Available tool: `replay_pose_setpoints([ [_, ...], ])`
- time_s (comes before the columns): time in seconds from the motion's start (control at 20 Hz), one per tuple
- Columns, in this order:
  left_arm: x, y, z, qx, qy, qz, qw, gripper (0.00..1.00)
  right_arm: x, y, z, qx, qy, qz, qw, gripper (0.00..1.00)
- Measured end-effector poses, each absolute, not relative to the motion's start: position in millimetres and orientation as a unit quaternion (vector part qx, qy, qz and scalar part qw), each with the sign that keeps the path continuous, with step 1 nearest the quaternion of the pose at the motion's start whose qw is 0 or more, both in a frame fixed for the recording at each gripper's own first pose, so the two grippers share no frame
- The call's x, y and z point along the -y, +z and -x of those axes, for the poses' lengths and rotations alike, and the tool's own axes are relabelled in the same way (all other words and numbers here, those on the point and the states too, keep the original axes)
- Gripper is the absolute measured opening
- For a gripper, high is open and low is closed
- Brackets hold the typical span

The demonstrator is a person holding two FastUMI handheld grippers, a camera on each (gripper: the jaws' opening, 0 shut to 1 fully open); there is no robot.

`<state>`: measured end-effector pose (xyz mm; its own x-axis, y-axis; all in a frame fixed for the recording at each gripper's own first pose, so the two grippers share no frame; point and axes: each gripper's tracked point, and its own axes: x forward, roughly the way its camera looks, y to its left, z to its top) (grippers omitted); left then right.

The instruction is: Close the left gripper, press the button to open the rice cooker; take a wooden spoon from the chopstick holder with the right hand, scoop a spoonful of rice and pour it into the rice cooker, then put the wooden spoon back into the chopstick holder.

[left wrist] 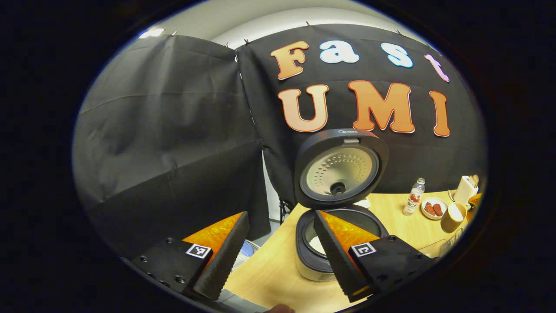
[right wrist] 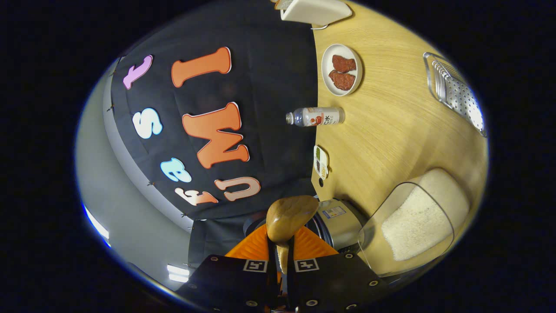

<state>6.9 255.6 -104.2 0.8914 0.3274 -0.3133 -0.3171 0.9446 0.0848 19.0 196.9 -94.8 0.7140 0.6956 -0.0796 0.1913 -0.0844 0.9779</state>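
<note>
Smooth rounded wooden spoon (right wrist: pixel 290 217) clamped between right gripper (right wrist: pixel 282 256) fingers, beside rice cooker (left wrist: pixel 336 243); left gripper (left wrist: pixel 278 243) fingers spread, empty.

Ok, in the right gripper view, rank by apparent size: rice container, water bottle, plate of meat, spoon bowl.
1. Rice container, clearly largest.
2. Spoon bowl, though it sits nearest the camera, so that inflates it.
3. Plate of meat and water bottle: look about alike, not ranked.
</note>
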Motion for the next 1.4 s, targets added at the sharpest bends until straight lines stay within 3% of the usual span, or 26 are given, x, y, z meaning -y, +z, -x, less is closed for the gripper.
replay_pose_setpoints([
  [0.45,-303,-97,7,-0.139,0.198,-0.024,0.970,0.96,-300,-50,-62,-0.334,0.260,-0.674,0.605,0.08],
  [0.65,-330,-109,18,-0.149,0.217,-0.021,0.965,1.00,-343,-48,-72,-0.351,0.266,-0.626,0.643,0.08],
  [0.7,-336,-111,21,-0.151,0.222,-0.019,0.963,0.96,-351,-48,-76,-0.353,0.265,-0.615,0.654,0.08],
  [0.75,-341,-114,23,-0.155,0.226,-0.018,0.962,1.00,-360,-51,-82,-0.354,0.260,-0.594,0.674,0.08],
  [0.95,-354,-125,30,-0.170,0.235,-0.013,0.957,0.96,-378,-62,-93,-0.351,0.250,-0.491,0.757,0.08],
  [1.0,-356,-125,29,-0.171,0.237,-0.013,0.956,1.00,-384,-61,-95,-0.348,0.253,-0.474,0.768,0.08],
  [1.05,-358,-126,30,-0.173,0.237,-0.013,0.956,0.96,-387,-61,-98,-0.345,0.254,-0.455,0.781,0.08],
  [1.1,-358,-126,30,-0.174,0.238,-0.014,0.956,1.00,-392,-61,-101,-0.343,0.253,-0.438,0.791,0.08],
  [1.3,-359,-130,29,-0.182,0.234,-0.017,0.955,0.96,-401,-67,-105,-0.329,0.251,-0.339,0.845,0.08],
  [1.4,-359,-130,31,-0.184,0.233,-0.018,0.955,1.00,-404,-62,-103,-0.315,0.258,-0.307,0.861,0.08],
])
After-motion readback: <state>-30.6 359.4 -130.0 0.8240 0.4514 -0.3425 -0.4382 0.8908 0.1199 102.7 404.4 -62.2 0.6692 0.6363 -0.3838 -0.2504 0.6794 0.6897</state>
